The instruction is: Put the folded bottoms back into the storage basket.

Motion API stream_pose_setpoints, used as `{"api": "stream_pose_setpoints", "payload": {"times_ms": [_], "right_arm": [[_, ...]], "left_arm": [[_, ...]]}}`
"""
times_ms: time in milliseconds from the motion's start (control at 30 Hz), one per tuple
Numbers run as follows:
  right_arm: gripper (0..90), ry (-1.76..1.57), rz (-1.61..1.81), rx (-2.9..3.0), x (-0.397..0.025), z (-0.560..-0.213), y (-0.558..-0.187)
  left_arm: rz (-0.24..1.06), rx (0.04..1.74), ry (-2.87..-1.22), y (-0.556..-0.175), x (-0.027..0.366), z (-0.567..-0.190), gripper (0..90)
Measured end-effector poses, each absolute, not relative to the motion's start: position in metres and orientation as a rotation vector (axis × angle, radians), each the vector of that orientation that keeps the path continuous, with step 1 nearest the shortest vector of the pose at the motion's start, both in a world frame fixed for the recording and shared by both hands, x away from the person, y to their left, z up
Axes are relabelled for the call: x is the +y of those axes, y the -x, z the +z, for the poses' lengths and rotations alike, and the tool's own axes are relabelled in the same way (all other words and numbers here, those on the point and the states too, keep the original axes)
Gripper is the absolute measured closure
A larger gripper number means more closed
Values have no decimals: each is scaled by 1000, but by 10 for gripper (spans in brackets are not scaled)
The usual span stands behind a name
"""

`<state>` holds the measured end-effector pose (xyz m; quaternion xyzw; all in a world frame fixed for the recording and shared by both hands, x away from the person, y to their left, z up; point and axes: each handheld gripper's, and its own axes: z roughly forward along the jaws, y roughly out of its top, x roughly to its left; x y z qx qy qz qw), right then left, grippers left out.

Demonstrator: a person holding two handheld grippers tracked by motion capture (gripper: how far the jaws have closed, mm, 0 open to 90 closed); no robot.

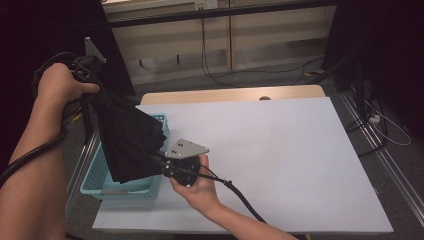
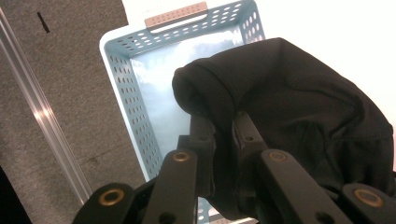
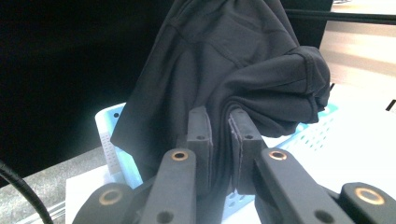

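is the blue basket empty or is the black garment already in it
Empty. The basket floor shows bare; the black garment hangs above it, clamped by the left gripper and right gripper.

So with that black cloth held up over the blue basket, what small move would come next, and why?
Probably swing the black garment sideways over the bare white table. Both the left hand-held gripper and the right hand-held gripper pinch it, and it hangs bunched over the blue basket, which looks empty inside. That suggests it is coming out to be laid flat, though lowering it in is possible.
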<state>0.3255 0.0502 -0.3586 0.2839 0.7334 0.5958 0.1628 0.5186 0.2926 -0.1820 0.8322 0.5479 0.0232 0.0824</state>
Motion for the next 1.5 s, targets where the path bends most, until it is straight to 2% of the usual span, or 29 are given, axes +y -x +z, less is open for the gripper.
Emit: {"api": "stream_pose_setpoints", "payload": {"times_ms": [733,833,867,900,933,967,1000,1133,1300,1500], "right_arm": [[806,-794,1727,2120,81,-367,-331],[792,-813,1745,2105,90,-370,-335],[760,-800,1728,2127,95,-372,-336],[760,-800,1728,2127,95,-372,-336],[538,-800,1679,2187,103,-377,-338],[538,-800,1679,2187,103,-377,-338],[434,-778,1621,2184,100,-377,-338],[344,-778,1590,2196,81,-374,-341],[266,-754,1566,2192,56,-370,-344],[243,-788,1576,2166,31,-369,-347]], "left_arm": [[81,1650,-2456,-527,322,-198,819],[146,1653,-2449,-532,331,-206,813],[202,1639,-2430,-533,334,-211,789],[202,1639,-2430,-533,334,-211,656],[335,1634,-2413,-535,338,-221,435],[335,1634,-2413,-535,338,-221,334],[381,1595,-2424,-535,339,-224,334],[374,1579,-2409,-530,341,-236,262],[349,1561,-2403,-521,342,-247,211],[337,1556,-2382,-515,338,-253,203]]}}
